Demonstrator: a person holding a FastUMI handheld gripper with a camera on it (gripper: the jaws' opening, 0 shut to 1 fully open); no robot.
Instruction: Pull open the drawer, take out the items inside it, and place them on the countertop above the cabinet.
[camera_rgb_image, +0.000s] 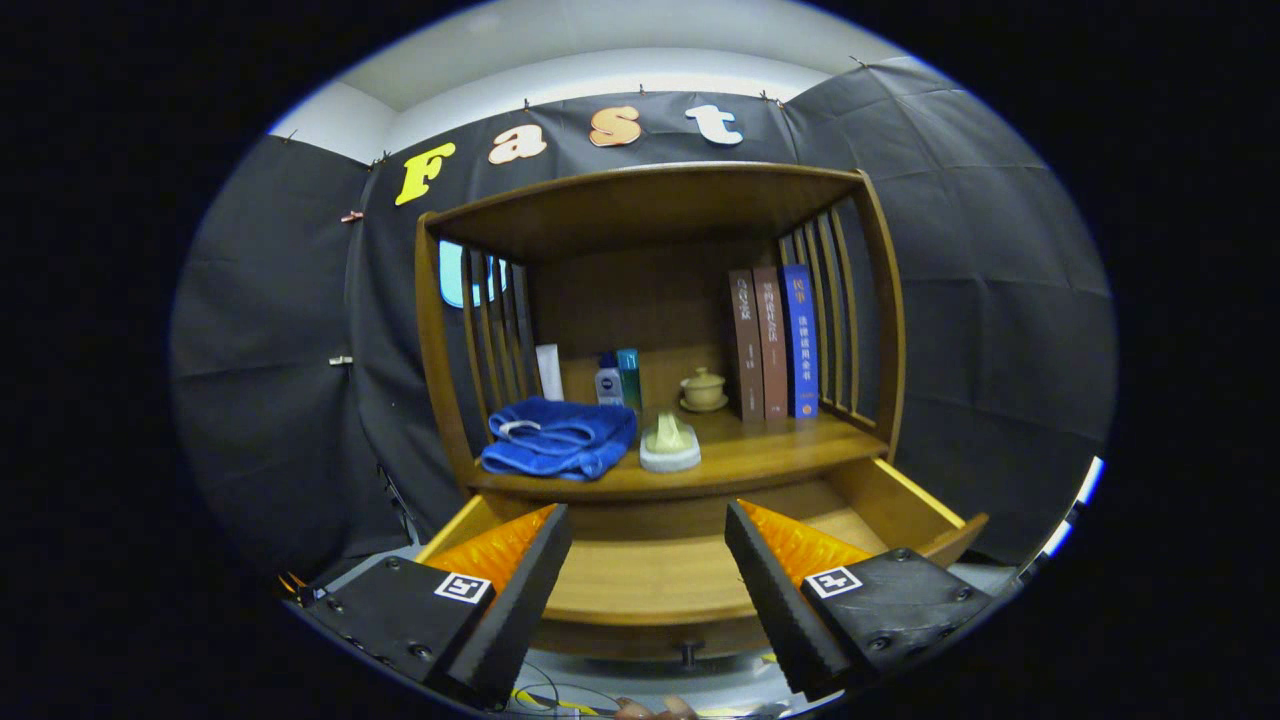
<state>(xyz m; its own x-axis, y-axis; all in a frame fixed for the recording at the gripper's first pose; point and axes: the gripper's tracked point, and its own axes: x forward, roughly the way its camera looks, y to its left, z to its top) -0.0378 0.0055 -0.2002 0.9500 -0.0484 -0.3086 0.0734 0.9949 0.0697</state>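
Drawer open, items on the countertop

The gripper (648, 545) hangs with its fingers spread wide and holding nothing, above the pulled-out drawer (900, 500), whose bare wooden floor shows between them. Beyond the fingers, on the countertop (760, 455), lie a folded blue towel (560, 438) and, just beside it, a pale brush (669, 442). Further back stand bottles (618, 378), a lidded cup (703, 388) and three upright books (772, 342)

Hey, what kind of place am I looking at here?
Likely a staged home corner in a booth: a wooden cabinet with books, a blue towel, an open drawer, black cloth walls. The gripper is open.
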